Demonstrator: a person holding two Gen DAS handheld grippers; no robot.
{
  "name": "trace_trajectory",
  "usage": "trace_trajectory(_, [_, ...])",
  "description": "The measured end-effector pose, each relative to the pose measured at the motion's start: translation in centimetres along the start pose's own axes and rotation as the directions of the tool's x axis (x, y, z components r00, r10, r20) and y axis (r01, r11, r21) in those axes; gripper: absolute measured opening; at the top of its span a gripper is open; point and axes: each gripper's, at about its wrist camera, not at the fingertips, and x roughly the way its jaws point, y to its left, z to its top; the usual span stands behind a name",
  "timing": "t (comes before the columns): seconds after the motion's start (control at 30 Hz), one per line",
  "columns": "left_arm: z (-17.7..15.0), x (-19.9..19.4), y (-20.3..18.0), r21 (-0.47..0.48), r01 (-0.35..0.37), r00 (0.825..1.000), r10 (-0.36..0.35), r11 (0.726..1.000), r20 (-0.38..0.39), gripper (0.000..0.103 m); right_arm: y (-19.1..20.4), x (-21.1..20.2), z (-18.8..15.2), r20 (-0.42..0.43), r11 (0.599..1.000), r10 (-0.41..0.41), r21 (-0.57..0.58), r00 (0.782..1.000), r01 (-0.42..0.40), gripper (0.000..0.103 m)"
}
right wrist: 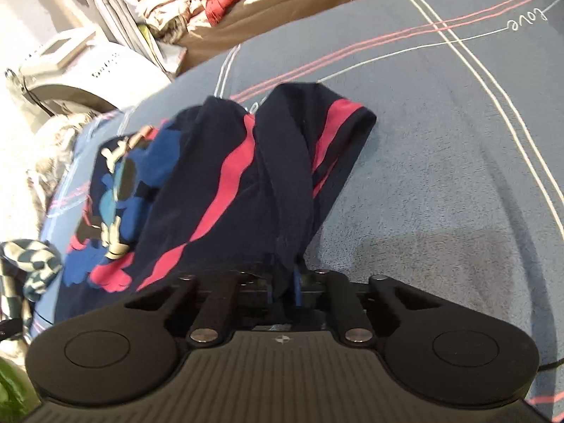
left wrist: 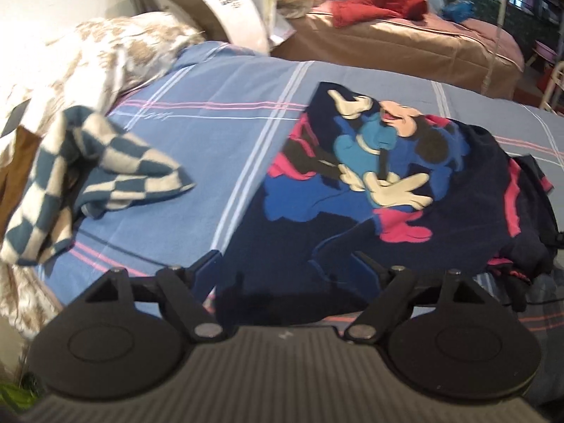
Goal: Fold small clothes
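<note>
Shirt (left wrist: 370,190), navy with a cartoon print, lies on the blue striped bedspread (left wrist: 211,134), its long axis running away from the left gripper (left wrist: 287,268) toward the far bed edge. Right of the shirt the bedspread is open; left of it sits a checkered cloth (left wrist: 105,172). The left gripper's fingers are spread apart over the shirt's near hem. The right gripper (right wrist: 283,282) is clenched on the shirt's near edge, lifting pink-striped folds off the bedspread.
</note>
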Motion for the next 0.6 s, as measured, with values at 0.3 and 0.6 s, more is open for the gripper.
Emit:
trace_trajectory(0.3, [0.7, 2.2, -5.5, 0.065, 0.159, 0.987, -0.157, 0.985, -0.040, 0.080, -1.0, -9.9, -3.3, 0.010, 0.998, 0.006, -0.058, 1.000, -0.006, 0.000])
trace_trajectory(0.6, [-0.2, 2.6, -15.0, 0.268, 0.315, 0.949, -0.305, 0.910, -0.081, 0.080, -4.3, -12.0, -5.7, 0.025, 0.999, -0.032, 0.011, 0.999, 0.032, 0.078])
